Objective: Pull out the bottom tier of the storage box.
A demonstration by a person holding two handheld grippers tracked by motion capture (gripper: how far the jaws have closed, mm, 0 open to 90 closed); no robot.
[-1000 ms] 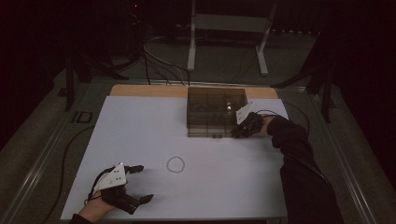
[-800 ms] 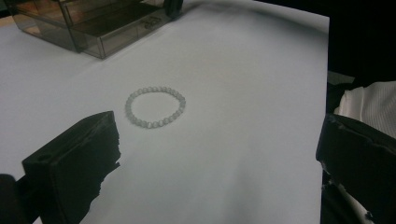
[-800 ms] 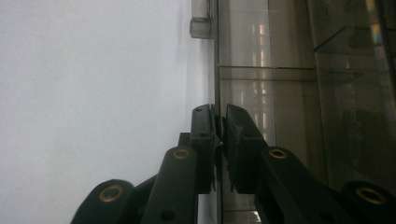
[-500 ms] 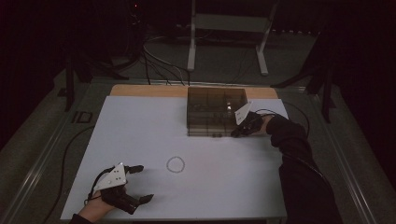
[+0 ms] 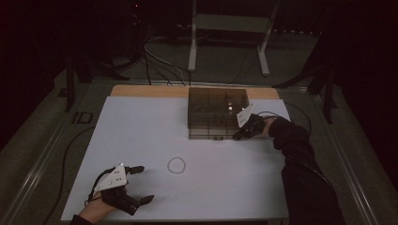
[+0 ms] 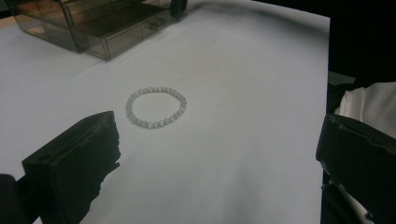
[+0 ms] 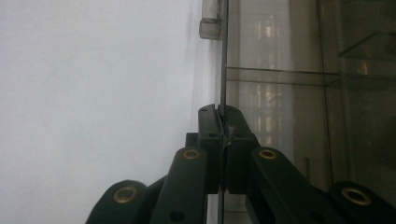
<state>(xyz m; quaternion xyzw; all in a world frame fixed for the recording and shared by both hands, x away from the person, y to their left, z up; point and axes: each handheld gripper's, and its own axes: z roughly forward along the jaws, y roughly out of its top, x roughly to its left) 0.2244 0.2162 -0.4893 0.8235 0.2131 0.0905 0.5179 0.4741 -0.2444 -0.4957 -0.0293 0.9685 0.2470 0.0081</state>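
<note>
Smoky clear plastic drawer box (image 5: 217, 112), right gripper (image 5: 239, 135) jaws pinched on its thin front panel, left gripper (image 5: 140, 183) jaws wide, empty

The right gripper (image 7: 223, 122) has just been closing; its jaws now pinch the box (image 7: 223, 70) front edge.

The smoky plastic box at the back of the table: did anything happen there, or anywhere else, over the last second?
The right tongs have just been closing and now pinch the thin front panel of the smoky box, at its lower right corner. Neither hand visibly shifted. The left tongs stay open near the table's front edge, and the bead bracelet lies where it was.
</note>
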